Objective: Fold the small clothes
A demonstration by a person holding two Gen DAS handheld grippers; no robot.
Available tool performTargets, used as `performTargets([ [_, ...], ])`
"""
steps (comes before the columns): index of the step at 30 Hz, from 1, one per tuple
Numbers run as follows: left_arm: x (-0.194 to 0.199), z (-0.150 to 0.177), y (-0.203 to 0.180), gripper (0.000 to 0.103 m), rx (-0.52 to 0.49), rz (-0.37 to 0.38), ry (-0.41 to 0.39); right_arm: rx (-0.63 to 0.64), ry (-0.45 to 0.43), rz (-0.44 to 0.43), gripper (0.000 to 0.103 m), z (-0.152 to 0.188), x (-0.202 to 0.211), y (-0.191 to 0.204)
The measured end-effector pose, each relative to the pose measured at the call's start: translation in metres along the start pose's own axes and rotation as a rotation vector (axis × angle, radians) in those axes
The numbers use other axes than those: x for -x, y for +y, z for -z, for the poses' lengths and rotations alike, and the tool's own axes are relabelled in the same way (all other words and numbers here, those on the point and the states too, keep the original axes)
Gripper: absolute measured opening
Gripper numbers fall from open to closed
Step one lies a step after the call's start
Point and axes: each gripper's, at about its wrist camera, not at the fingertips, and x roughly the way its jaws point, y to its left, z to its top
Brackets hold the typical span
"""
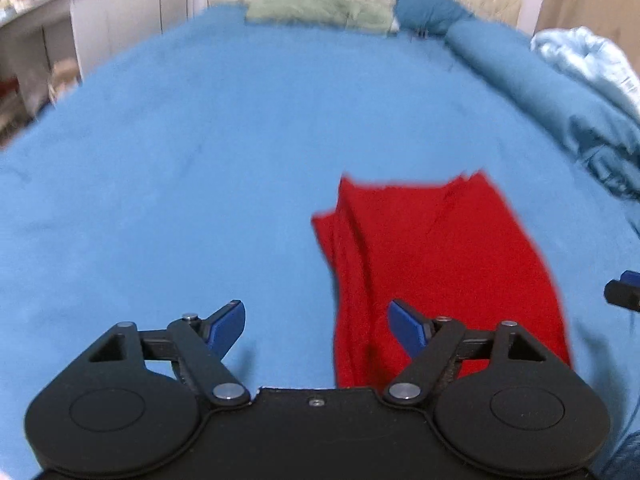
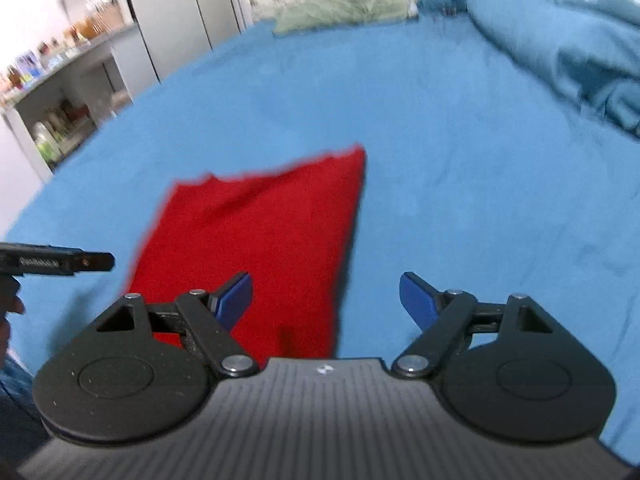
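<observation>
A red garment (image 1: pixel 440 264) lies on the blue bed sheet (image 1: pixel 200 160), folded into a long strip with creases along its left side. It also shows in the right wrist view (image 2: pixel 256 240). My left gripper (image 1: pixel 316 328) is open and empty, hovering over the garment's near left edge. My right gripper (image 2: pixel 326 304) is open and empty, over the garment's near right edge. The right gripper's tip shows at the right edge of the left wrist view (image 1: pixel 624 292). The left gripper shows at the left edge of the right wrist view (image 2: pixel 56 262).
A rumpled blue duvet (image 1: pixel 580 92) lies along the bed's right side. A green pillow (image 1: pixel 316 10) and a blue pillow (image 1: pixel 428 4) lie at the headboard. Shelves with bottles (image 2: pixel 60 120) stand left of the bed.
</observation>
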Motion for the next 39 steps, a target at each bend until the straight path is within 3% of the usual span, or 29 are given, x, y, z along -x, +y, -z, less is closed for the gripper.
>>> performTargets([
  [2, 0.033, -0.005, -0.009, 0.097, -0.008, -0.033, -0.04, -0.009, -0.039, 0.005, 0.1, -0.012, 0.035, 0.012],
  [4, 0.069, -0.005, -0.018, 0.103, -0.037, -0.06, -0.092, -0.022, -0.071, 0.033, 0.103, -0.019, 0.067, 0.024],
  [8, 0.125, 0.008, -0.03, 0.103, -0.085, -0.113, -0.147, 0.008, -0.105, 0.111, 0.103, -0.02, 0.125, 0.051],
  [14, 0.166, 0.051, -0.03, 0.103, -0.075, -0.14, -0.129, -0.004, -0.036, 0.167, 0.103, 0.006, 0.17, 0.078],
  [21, 0.186, 0.089, -0.032, 0.103, -0.088, -0.126, -0.116, -0.024, 0.024, 0.234, 0.103, 0.049, 0.178, 0.095],
  [26, 0.185, 0.097, -0.039, 0.103, -0.107, -0.114, -0.117, -0.021, 0.051, 0.264, 0.103, 0.071, 0.177, 0.1],
  [39, 0.181, 0.1, -0.052, 0.103, -0.143, -0.102, -0.114, -0.02, 0.066, 0.275, 0.103, 0.077, 0.175, 0.105],
])
